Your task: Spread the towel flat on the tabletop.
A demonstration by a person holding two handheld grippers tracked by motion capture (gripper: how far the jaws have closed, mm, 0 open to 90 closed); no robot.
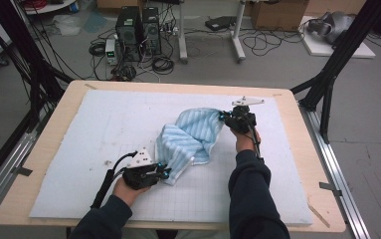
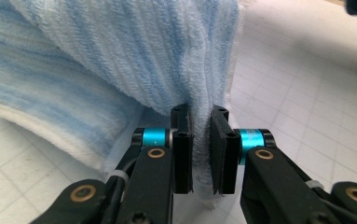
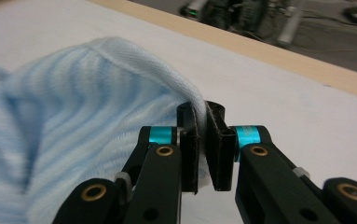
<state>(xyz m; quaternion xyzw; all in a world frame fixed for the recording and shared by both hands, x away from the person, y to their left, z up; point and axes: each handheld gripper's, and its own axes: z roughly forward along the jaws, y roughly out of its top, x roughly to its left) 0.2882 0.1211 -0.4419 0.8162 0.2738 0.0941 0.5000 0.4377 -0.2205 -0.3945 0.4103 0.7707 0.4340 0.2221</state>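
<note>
High view: your towel [image 1: 190, 142] lies bunched mid-mat, nearer the right half of the table [image 1: 297, 119], its long axis running diagonally from near-left to far-right. Your left gripper [image 1: 164, 173] has the near-left end, your right gripper [image 1: 224, 117] the far-right end, so the cloth spans between your hands and sags in a heap between them; the right end sits higher than the left. Each hand is at its own end, neither nearer the middle. To spread it you probably need to pull the ends apart along that diagonal, right end toward the far right corner of the foam mat [image 1: 78, 149], left end toward the near edge. Left gripper view: left gripper [image 2: 201, 154] jaws nearly closed, clamped on a thin hem of the towel [image 2: 129, 56]; the pile rises straight ahead of the pads, thick terry, pale blue and white stripes, white bound edge. Gridded mat below, soft, slightly scuffed. Right gripper view: right gripper [image 3: 203, 149] jaws pinched almost together on a folded edge of the towel [image 3: 73, 107], which drapes off to the left in ribbed folds; the seam curves over the pad tips. Bare mat and the wooden table rim lie beyond.
</note>
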